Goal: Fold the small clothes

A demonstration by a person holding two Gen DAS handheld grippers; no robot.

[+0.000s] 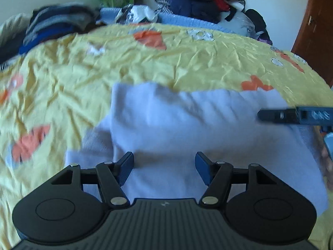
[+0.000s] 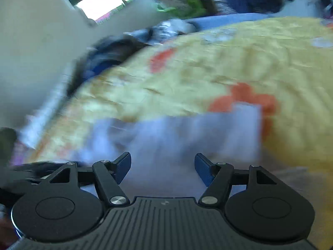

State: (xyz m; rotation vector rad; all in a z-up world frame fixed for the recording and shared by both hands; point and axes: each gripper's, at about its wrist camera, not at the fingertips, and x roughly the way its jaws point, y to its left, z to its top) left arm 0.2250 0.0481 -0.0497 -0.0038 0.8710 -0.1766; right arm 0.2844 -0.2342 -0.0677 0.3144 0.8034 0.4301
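Mid-fold, both jaws off the cloth

Currently between folds, by the look of it: pale lavender garment (image 1: 187,129) lying partly folded on the yellow bed cover (image 1: 145,66), filling the lower centre of the left wrist view, with a narrower flap poking out at lower left. Left gripper (image 1: 164,166) hovering over the near edge, jaws standing wide, nothing pinched between them. Right gripper (image 2: 162,168) likewise over the near part of the same garment (image 2: 177,133), jaws wide and empty. One of its dark blue fingers (image 1: 291,115) reaching in from the right edge of the left wrist view, over the cloth's far right corner; touching or just above, cannot tell. Right wrist view heavily smeared, so cloth edges unclear there.

Clothes piled (image 1: 197,0) at top centre of the left wrist view, a darker striped heap (image 1: 52,25) at upper left, both well apart from the work.

Next, probably: pick two matching points on one edge, close on a single layer only, lift and carry across to meet the opposite edge. Worth tucking the stray lower-left flap first, or the fold ends up uneven.
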